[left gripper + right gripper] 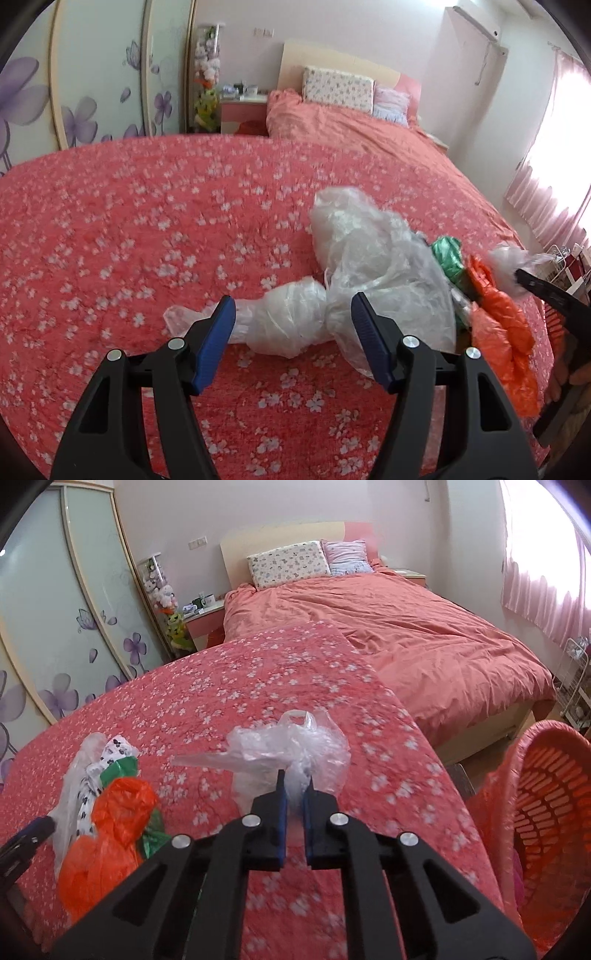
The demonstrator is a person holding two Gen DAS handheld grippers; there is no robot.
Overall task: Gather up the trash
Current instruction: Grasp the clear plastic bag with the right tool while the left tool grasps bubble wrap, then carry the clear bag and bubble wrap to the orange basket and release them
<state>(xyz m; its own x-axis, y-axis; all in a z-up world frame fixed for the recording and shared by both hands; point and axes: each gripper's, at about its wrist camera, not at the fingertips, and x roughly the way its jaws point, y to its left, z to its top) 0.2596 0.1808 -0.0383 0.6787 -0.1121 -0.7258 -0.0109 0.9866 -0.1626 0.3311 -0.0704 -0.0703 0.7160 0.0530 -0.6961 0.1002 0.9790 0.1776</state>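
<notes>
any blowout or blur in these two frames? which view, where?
Left wrist view: the curtained window is blown out at right; strong fisheye bend, black corners. Right wrist view: the window clips at top right; the clear plastic bag in the right hand-held gripper is slightly soft; the orange basket looks smeared at the edge.

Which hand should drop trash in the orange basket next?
Probably the right one. The right gripper is already shut on a clear plastic bag, and the basket is beside it. The left gripper is open, holding nothing.
</notes>
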